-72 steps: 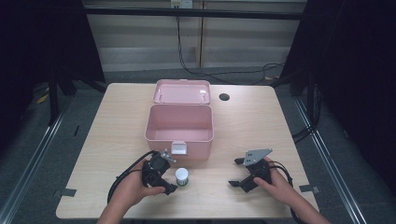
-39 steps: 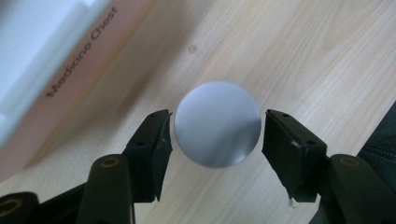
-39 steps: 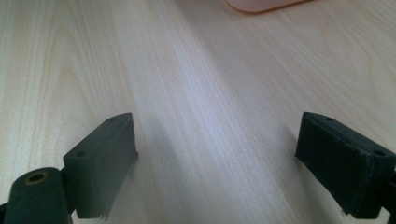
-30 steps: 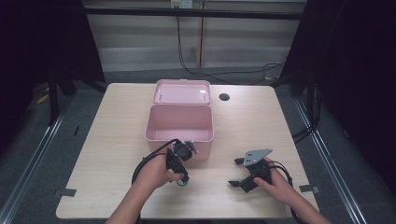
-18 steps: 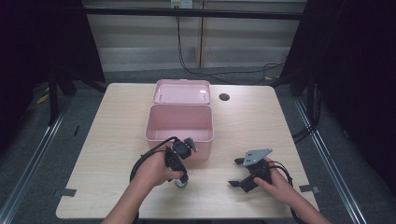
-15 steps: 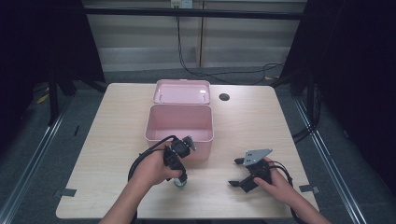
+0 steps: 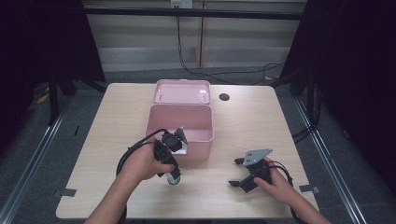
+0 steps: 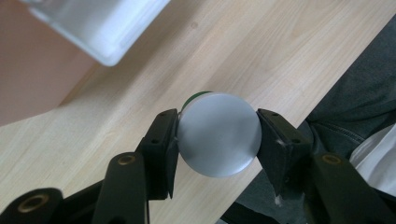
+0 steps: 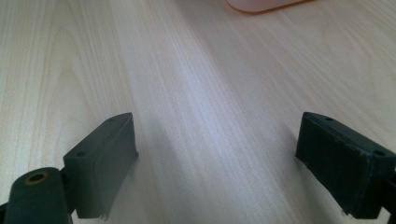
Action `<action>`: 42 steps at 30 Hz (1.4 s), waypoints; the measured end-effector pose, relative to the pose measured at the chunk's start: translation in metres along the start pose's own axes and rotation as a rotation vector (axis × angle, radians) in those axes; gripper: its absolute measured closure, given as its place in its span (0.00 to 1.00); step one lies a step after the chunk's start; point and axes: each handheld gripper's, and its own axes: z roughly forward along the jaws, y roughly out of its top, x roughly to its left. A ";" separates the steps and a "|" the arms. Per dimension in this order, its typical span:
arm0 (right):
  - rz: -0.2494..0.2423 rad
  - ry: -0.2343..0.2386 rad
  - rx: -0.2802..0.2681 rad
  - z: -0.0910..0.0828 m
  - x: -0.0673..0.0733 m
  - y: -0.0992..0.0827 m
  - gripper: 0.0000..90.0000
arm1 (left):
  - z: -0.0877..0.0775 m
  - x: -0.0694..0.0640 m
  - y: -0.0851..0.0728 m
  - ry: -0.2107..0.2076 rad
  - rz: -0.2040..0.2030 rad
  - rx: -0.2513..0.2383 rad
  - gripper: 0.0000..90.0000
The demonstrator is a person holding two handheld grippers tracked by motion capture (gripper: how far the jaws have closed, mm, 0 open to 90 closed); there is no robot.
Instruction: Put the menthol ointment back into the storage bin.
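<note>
Pale wood worktop [image 7: 112, 140], dark room around, cables along back wall. Pink box [image 7: 180, 125] open at worktop middle, lid back toward far edge. Left tongs [image 8: 215, 140] clenched on small jar with round grey lid [image 8: 219, 134], just off box's near wall. Right tongs [image 9: 215, 154] released, resting near worktop's near right corner. Advice: keep jar upright, clear box wall before moving over cavity, lower gently, then release.

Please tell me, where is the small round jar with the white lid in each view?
High view: small jar under the left claw, before the pink box.
Left gripper view: picture centre, clamped between both pads.
Right gripper view: absent.
Shared landmark: pink box.
</note>
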 end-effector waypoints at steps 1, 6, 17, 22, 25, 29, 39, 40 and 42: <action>0.000 0.000 0.000 0.000 0.000 0.000 0.13 | -0.003 0.001 0.000 0.002 -0.002 0.001 0.56; 0.000 0.000 0.000 0.000 0.000 0.000 0.13 | -0.014 0.005 -0.002 0.003 -0.011 -0.008 0.56; 0.000 0.001 0.001 0.000 0.000 0.000 0.13 | -0.040 0.008 0.000 0.001 -0.022 -0.018 0.56; -0.001 0.001 0.001 0.000 0.000 0.000 0.13 | -0.053 0.009 0.003 0.001 -0.027 -0.029 0.56; 0.000 0.001 0.001 0.000 0.000 0.000 0.13 | -0.059 0.010 0.004 0.004 -0.034 -0.033 0.56; 0.000 0.001 0.001 0.000 0.000 0.000 0.13 | -0.065 0.013 0.006 0.005 -0.048 -0.041 0.56; 0.000 0.002 0.002 0.000 0.000 0.000 0.13 | -0.080 0.020 0.010 0.018 -0.065 -0.042 0.56; 0.001 0.001 0.001 0.000 0.000 0.000 0.13 | -0.082 0.021 0.010 0.019 -0.066 -0.046 0.56; 0.000 0.001 0.001 0.000 0.000 0.000 0.13 | -0.085 0.023 0.012 0.023 -0.080 -0.049 0.56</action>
